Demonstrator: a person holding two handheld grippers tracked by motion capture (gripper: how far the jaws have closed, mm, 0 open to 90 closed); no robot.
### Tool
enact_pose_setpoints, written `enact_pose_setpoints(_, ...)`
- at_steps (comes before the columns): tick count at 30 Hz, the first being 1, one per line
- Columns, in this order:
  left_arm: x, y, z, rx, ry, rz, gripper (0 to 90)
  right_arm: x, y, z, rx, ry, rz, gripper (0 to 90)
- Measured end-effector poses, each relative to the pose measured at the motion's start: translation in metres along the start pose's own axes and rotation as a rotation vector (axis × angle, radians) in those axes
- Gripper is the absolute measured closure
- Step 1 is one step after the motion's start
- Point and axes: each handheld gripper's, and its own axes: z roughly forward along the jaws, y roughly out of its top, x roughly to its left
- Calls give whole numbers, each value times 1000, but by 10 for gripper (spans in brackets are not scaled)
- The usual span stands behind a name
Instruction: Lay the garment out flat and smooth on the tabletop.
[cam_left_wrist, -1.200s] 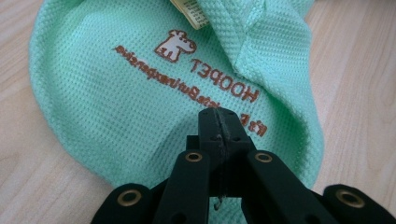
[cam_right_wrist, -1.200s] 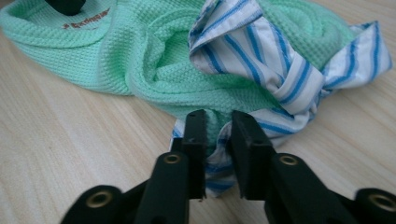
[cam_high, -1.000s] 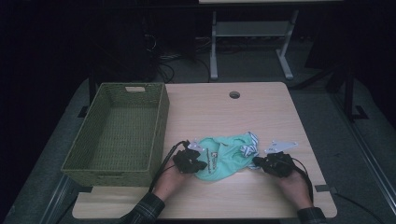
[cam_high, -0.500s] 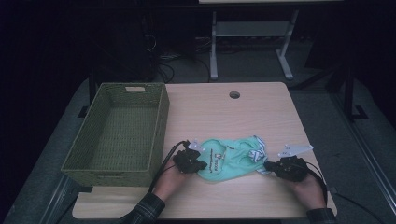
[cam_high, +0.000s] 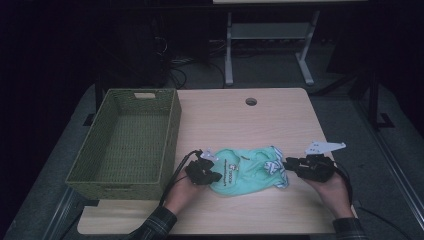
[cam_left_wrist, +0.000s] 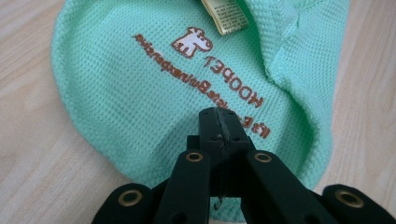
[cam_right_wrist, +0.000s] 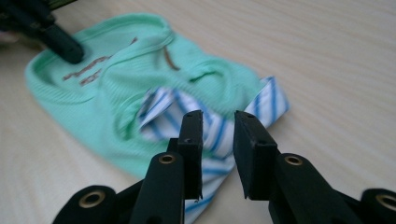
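The right gripper (cam_high: 290, 162) has pulled back off the shirt's (cam_high: 245, 170) striped end since a second ago, and its jaws now sit apart just beside that blue-and-white trim. The left gripper (cam_high: 216, 176) is pinched together on the green fabric near the brown print. The shirt lies crumpled near the front of the table (cam_high: 240, 125), between both hands, right of the basket (cam_high: 125, 145).
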Motion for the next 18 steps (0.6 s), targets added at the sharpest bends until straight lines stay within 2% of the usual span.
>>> enact_pose_setpoints(3,-1,1,0,3,4,8,895,-10,9,8,-2,-10,4,725)
enact_pose_setpoints(6,0,1,1,-5,-3,-5,895,-21,18,16,-6,-23,15,726)
enact_pose_setpoints(10,0,1,1,-4,-2,-3,895,-32,29,26,-1,-25,19,725)
enact_pose_setpoints(14,2,1,1,1,-12,5,895,-39,40,38,11,-20,18,725)
enact_pose_setpoints(16,2,1,1,-2,-15,-3,895,-41,43,44,1,-24,16,725)
enact_pose_setpoints(17,1,1,1,-9,-15,-12,895,-44,44,49,15,-12,24,726)
enact_pose_setpoints(18,2,1,0,3,-15,3,895,-44,44,52,25,-17,20,729)
